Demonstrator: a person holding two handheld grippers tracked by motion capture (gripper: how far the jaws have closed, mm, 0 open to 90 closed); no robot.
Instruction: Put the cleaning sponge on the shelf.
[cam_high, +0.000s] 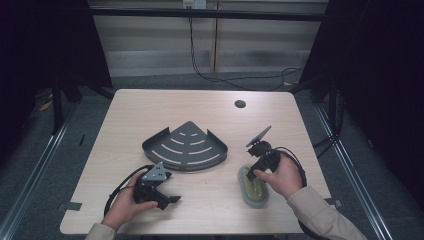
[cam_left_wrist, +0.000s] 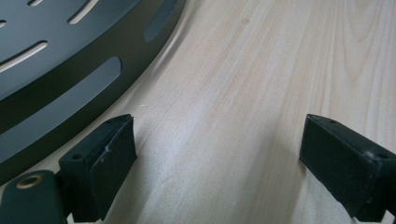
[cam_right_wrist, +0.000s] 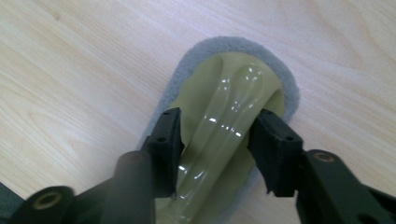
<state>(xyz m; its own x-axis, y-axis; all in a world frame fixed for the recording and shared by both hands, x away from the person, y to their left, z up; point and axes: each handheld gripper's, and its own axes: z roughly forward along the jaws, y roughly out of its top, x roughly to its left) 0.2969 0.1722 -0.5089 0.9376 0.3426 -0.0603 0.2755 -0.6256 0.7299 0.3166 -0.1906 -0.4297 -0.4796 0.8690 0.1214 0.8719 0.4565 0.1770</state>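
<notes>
Two claws work over a pale wooden counter (cam_high: 150, 107) whose far half lies bare, with a small round hole (cam_high: 240, 104) near its back edge. A dark quarter-round rack (cam_high: 186, 148) with slotted floor sits in the middle. The scrubber (cam_high: 253, 186), a grey pad with a yellowish top and a clear handle along it, lies near the front right edge, just right of the rack and apart from it; bare wood runs between it and the left claw.

In the right gripper view the right claw (cam_right_wrist: 217, 144) straddles the clear handle (cam_right_wrist: 224, 126), one pad on each side, narrowed close about it; whether both pads press on it I cannot tell. The pad rests flat on the wood.

The left claw (cam_left_wrist: 217, 154) is spread wide over bare counter, holding nothing, with the rack's curved wall just beside its left pad
</notes>
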